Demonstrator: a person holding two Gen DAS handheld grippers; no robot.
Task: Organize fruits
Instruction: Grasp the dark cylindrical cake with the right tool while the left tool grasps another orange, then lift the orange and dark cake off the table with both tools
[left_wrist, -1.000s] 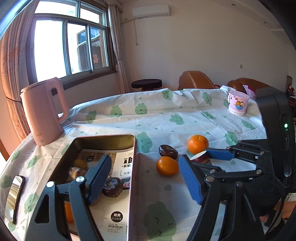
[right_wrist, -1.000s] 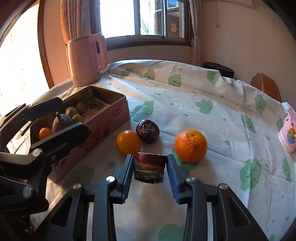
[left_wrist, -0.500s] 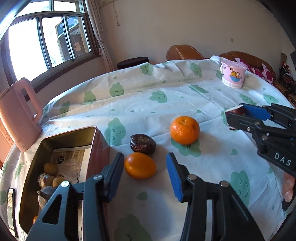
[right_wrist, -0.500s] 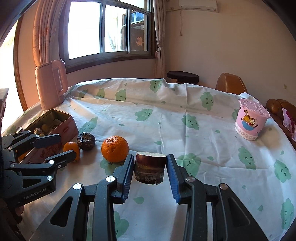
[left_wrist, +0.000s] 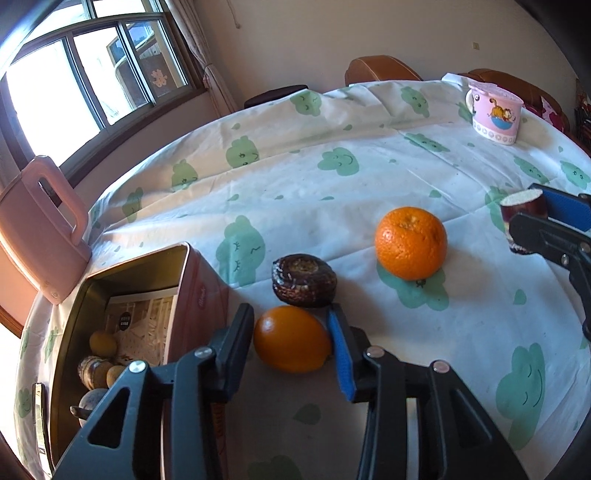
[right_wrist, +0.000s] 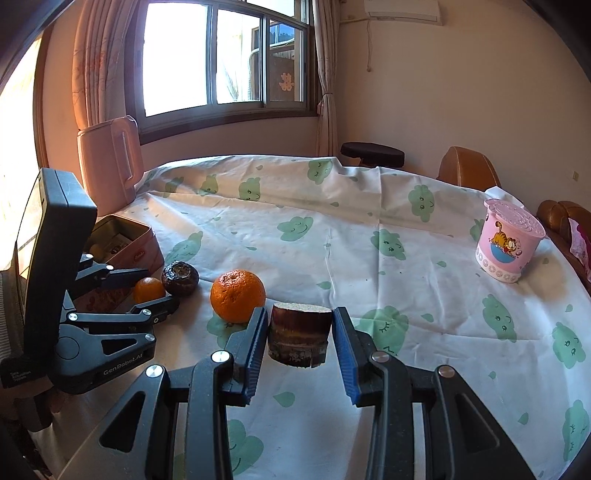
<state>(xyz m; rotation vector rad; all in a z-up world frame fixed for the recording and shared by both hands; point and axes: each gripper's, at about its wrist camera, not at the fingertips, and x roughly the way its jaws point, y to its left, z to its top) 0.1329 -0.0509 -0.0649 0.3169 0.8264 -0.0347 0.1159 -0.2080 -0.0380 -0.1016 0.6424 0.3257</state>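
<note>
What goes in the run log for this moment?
left gripper: closing on small orange | right gripper: holding cut stalk | tin: part filled

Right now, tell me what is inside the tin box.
The tin box holds a printed paper liner and several small fruits near its front end. The left gripper covers the near corner, so anything there is hidden.

the left gripper's (right_wrist: 146, 291) finger is covering the lower half of the small orange (right_wrist: 147, 288) in the right view. the tin's (left_wrist: 70, 354) near end is running off the bottom edge, and the fruits inside (left_wrist: 98, 363) are sitting too shadowed to name.
</note>
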